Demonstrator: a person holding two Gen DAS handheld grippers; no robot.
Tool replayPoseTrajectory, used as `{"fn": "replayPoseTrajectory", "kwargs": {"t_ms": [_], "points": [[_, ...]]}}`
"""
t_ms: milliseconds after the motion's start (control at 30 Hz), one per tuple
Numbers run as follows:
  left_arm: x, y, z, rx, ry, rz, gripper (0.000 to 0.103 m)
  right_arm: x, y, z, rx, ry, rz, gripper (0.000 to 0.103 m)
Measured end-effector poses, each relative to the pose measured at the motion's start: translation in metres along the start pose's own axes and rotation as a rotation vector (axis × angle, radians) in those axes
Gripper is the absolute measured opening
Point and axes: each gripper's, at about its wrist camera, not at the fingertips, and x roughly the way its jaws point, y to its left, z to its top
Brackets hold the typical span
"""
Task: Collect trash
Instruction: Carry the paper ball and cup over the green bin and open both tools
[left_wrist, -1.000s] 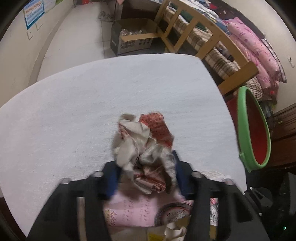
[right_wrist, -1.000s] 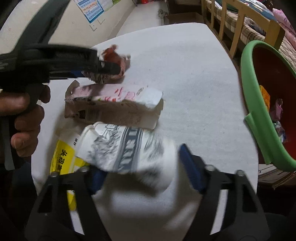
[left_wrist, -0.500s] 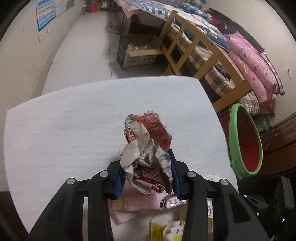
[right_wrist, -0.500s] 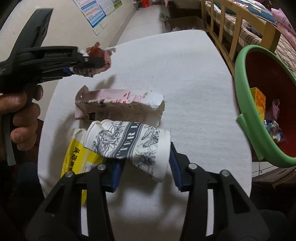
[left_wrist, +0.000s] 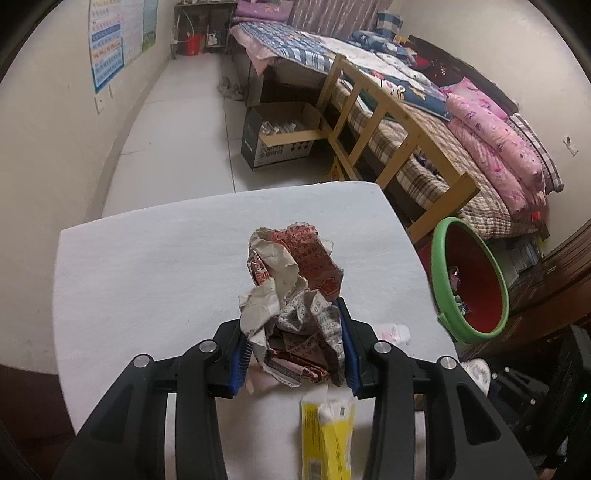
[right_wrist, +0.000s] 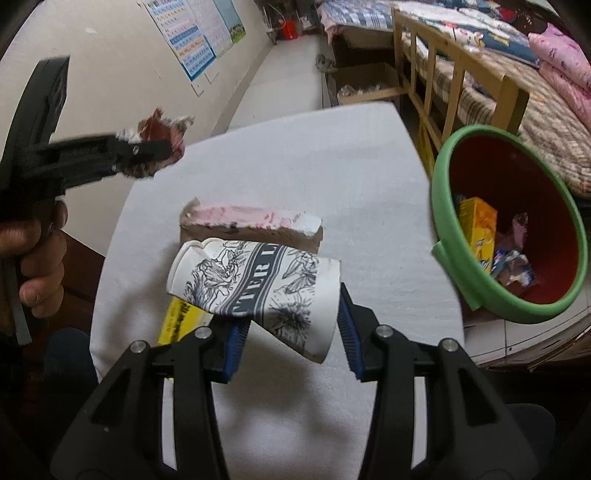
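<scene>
The left hand-held gripper (left_wrist: 293, 349) is clamped on a crumpled red-and-grey printed paper wad (left_wrist: 293, 291), lifted clear above the white cloth-covered bench (left_wrist: 147, 266); its jaws closed further within the last second, and the blue pads press the wad's sides. The right hand-held gripper (right_wrist: 291, 332) likewise narrowed onto a white paper cup with black floral print (right_wrist: 255, 280), held sideways above the bench. Below it lie a flattened pink-and-white carton (right_wrist: 251, 225) and a yellow wrapper (right_wrist: 181, 321). A red basin with a green rim (right_wrist: 447, 254), holding scraps, stands just beside the bench's right edge.
</scene>
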Motion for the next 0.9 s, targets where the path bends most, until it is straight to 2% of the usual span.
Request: {"fn": "replayPoseTrajectory", "kwargs": {"t_ms": [533,900], "points": [[-0.081,-0.017,-0.076,0.003,-0.057,-0.009,0.038,-0.086,0.009,0.004,-0.017,-0.176,-0.009,0.043],[-0.097,-0.043,-0.088,0.045,-0.075,-0.002,0.038,-0.106,0.007,0.003,-0.016,-0.228,-0.002,0.043]]}}
